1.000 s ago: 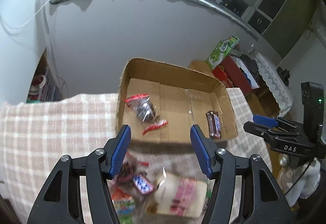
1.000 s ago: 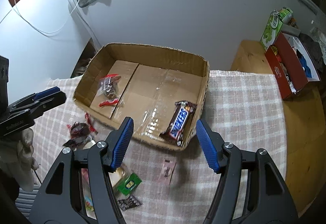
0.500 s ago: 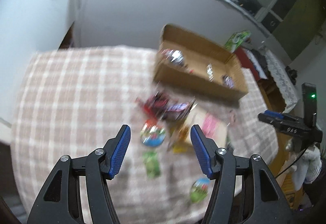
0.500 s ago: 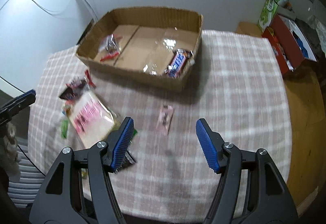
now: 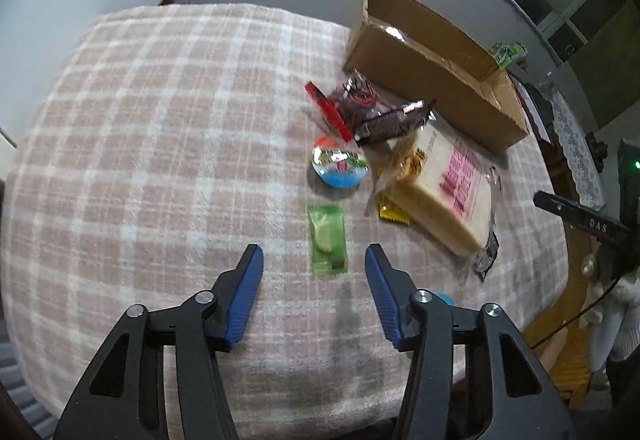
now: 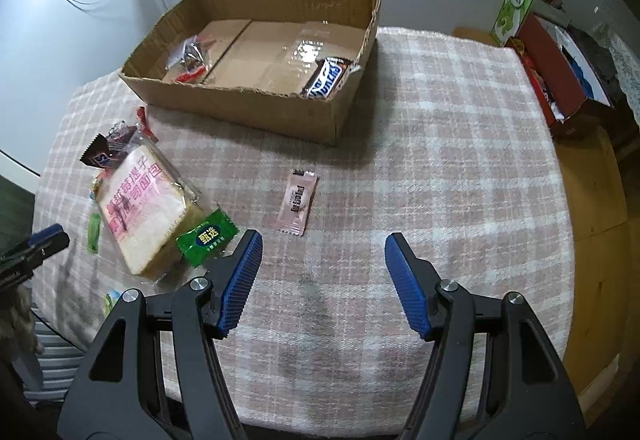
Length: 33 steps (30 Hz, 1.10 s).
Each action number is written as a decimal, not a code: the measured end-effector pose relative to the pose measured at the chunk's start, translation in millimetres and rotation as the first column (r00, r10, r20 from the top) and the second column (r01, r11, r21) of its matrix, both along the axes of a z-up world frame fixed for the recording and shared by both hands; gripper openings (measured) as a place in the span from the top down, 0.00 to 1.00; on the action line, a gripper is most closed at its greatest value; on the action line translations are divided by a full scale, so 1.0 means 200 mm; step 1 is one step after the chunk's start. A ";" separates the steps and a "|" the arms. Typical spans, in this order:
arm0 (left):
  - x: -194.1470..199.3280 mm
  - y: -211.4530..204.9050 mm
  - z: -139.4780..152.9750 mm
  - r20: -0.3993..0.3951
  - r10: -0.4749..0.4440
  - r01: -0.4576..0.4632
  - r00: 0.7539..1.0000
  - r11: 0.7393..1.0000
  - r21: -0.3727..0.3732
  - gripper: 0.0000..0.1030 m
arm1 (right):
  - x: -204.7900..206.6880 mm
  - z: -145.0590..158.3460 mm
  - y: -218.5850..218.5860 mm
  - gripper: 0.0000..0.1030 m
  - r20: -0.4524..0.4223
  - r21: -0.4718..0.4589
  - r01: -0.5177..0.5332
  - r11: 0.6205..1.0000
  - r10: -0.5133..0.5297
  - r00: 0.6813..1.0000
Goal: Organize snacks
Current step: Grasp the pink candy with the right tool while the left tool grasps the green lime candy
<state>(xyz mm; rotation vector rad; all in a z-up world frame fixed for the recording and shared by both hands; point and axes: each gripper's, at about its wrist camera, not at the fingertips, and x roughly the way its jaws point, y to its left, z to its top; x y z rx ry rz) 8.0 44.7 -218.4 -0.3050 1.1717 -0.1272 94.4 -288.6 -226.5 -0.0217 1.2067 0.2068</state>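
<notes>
I see my left gripper (image 5: 314, 268) pointing steeply down at the checked cloth (image 5: 140, 144), and its jaws are closing with nothing pressed between the pads. The green packet (image 5: 327, 238) lies just ahead of it, its near end reaching in between the two blue fingertips (image 5: 251, 272). Its long axis runs away from me, almost along the line the gripper points, so the jaws would meet it across its narrow width. I judge this is the piece to take next, and this hand is clearly the nearer one; the packet lies flat, so the tips must go lower before they can pinch it.

My right gripper (image 6: 323, 264) is half open and holds nothing. The pink sachet (image 6: 298, 202) lies just beyond its left fingertip, a little left of centre, with its long axis also pointing away.

The cardboard box (image 6: 240, 104) stands at the far side of the cloth, well apart from both grippers, with a chocolate bar (image 6: 326, 76) already inside. The bread pack (image 5: 444, 188) and other snacks lie between.
</notes>
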 end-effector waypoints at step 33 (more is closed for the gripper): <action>0.11 -0.10 -0.12 -0.026 -0.019 0.021 0.999 0.994 0.103 0.80 | 0.25 -0.32 0.28 0.63 -0.062 -0.092 -0.045 0.995 0.039 0.997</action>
